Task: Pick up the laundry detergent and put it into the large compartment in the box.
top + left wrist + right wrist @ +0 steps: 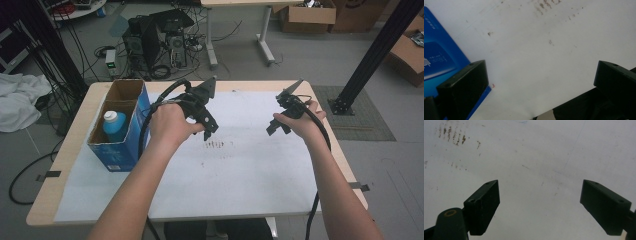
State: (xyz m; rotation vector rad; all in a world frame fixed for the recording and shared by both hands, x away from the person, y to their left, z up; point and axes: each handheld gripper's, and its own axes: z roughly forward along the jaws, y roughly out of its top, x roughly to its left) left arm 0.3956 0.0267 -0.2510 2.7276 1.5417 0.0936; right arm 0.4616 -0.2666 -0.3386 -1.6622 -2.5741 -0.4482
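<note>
Both hands hold black grippers above the white sheet [240,165] that covers the table. My left gripper [209,127] hangs over the sheet's middle left, just right of a blue cardboard box [120,145]. Its jaws stand wide apart with nothing between them, and the gap [541,75] frames bare white sheet. My right gripper [274,127] is over the middle right, pointing down and left. It is open too, its gap [540,195] over bare sheet. A white bottle with a blue cap [115,125] stands inside the box.
Small brown stains [216,144] mark the sheet between the grippers. The blue box's side [439,62] lies close to the left gripper's left jaw. A black post [375,55] rises off the table's far right corner. Cables and computer gear [155,45] sit on the floor behind.
</note>
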